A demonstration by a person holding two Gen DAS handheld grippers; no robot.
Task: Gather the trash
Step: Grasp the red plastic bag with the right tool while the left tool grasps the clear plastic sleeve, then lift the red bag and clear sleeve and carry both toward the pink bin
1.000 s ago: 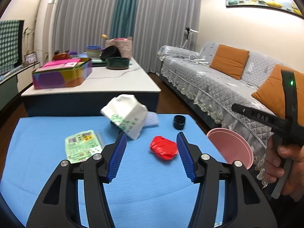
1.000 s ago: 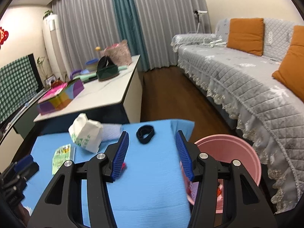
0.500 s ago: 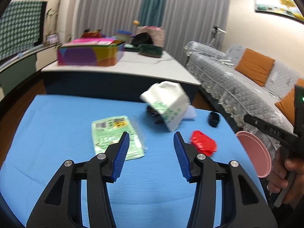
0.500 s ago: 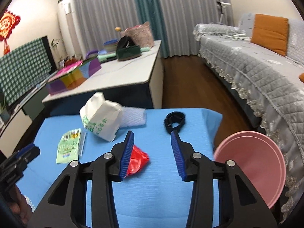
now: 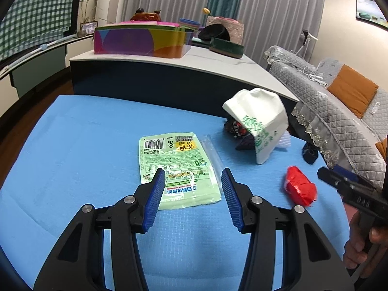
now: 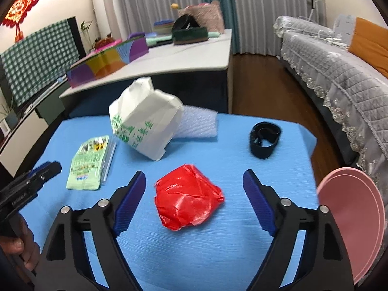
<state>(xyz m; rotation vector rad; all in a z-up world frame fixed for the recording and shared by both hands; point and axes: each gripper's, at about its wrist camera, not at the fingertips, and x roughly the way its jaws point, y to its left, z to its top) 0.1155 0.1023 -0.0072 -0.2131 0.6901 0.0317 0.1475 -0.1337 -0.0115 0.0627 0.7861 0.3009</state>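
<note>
A flat green snack packet [image 5: 178, 169] lies on the blue table [image 5: 72, 145]; my left gripper [image 5: 193, 177] is open and empty, its jaws astride the packet's near end. A crumpled red plastic wrapper [image 6: 188, 197] lies between the open jaws of my right gripper [image 6: 194, 180], which is empty. A white paper bag with green print [image 6: 143, 126] stands behind, with a dark wrapper [image 5: 236, 128] under its edge in the left wrist view. The red wrapper [image 5: 300, 189] and the bag [image 5: 259, 121] also show in the left wrist view.
A pink bin [image 6: 354, 220] stands off the table's right edge. A black band [image 6: 264, 139] and bubble wrap [image 6: 196, 123] lie at the back. A white coffee table [image 5: 218, 60] with a colourful box [image 5: 140, 40] stands beyond; a grey sofa [image 6: 339, 72] is to the right.
My left gripper swung left from the red wrapper to the green packet and moved closer. My right gripper moved from the bin to over the red wrapper and opened wider.
</note>
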